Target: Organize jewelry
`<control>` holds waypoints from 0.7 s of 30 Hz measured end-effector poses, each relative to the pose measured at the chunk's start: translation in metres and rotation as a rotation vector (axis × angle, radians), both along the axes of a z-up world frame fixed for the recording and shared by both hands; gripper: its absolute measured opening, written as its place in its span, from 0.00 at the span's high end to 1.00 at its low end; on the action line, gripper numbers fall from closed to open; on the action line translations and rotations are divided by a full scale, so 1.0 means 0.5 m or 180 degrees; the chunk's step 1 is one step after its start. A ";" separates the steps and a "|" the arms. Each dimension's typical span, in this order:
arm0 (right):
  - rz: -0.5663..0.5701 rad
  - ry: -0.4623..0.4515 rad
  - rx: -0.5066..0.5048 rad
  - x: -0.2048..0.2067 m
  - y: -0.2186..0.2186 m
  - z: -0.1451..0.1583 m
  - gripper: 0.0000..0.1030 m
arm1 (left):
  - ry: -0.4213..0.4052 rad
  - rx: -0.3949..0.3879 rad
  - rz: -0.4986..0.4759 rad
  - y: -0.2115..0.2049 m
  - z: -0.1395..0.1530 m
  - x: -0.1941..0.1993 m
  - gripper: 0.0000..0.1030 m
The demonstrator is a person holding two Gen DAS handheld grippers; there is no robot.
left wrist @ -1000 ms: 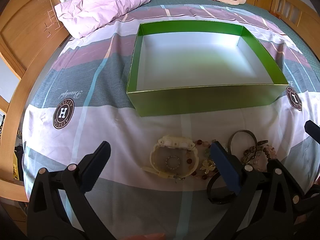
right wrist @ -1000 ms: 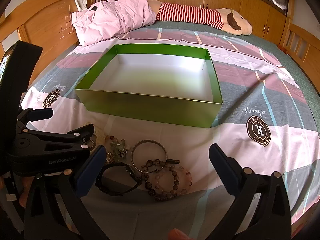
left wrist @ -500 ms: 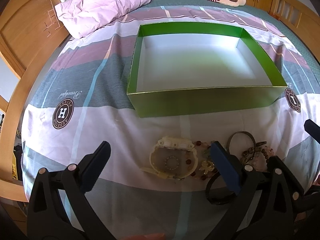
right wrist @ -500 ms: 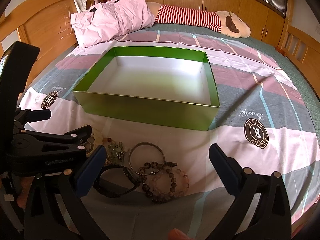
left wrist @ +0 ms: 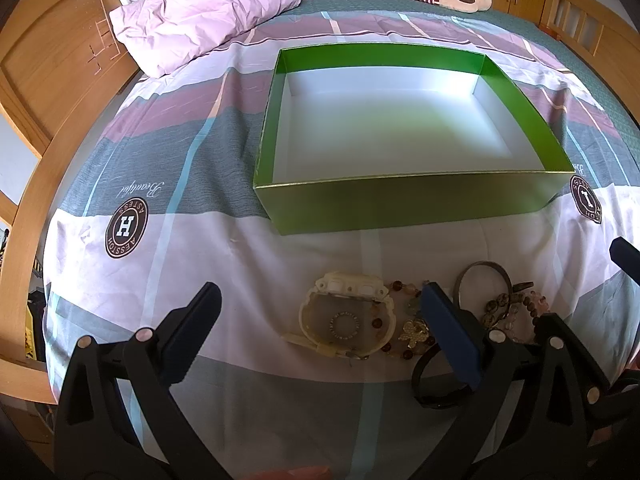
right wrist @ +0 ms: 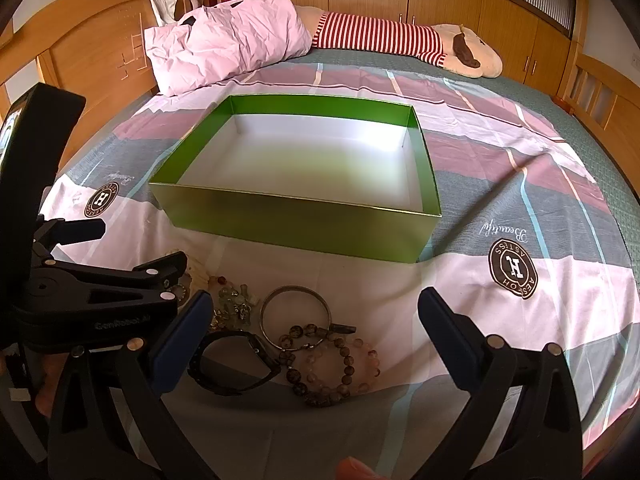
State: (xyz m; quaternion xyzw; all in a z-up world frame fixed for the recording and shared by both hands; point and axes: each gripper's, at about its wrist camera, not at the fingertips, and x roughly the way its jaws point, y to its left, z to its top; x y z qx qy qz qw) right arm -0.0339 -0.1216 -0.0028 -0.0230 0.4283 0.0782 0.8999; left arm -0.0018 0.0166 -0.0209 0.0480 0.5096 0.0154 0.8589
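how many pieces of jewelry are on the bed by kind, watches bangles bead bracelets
watches: 2, a cream watch and a black watch
metal bangle: 1
bead bracelets: 3, a dark bead bracelet, a pink bead bracelet and a pale green and amber bead bracelet
total: 6, all beside the green box, none in it

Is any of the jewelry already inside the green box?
No, the green box shows only its bare white floor; the jewelry lies on the bedspread in front of it.
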 end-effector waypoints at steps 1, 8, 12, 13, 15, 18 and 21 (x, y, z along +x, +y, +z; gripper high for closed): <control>0.0001 0.0002 -0.0002 0.000 0.001 0.001 0.01 | 0.0001 0.0003 -0.0001 0.000 0.000 0.000 0.02; 0.0003 0.0003 -0.0006 0.000 0.002 0.001 0.01 | 0.0005 0.0004 0.0000 0.000 0.000 0.000 0.02; 0.0002 0.0004 -0.0004 0.000 0.001 0.000 0.01 | 0.0015 0.0017 0.0000 -0.001 -0.002 0.001 0.02; 0.0001 0.0002 -0.0005 0.000 0.001 0.000 0.01 | 0.0016 0.0017 0.0000 -0.001 -0.002 0.001 0.02; 0.0003 0.0003 -0.0008 0.001 0.002 0.000 0.01 | 0.0015 0.0018 0.0001 -0.001 -0.002 0.001 0.02; 0.0004 0.0003 -0.0009 0.000 0.002 0.000 0.01 | 0.0016 0.0022 -0.0001 0.000 -0.003 0.001 0.02; 0.0002 0.0003 -0.0006 0.001 0.002 0.000 0.01 | 0.0016 0.0024 -0.0001 0.000 -0.004 0.000 0.02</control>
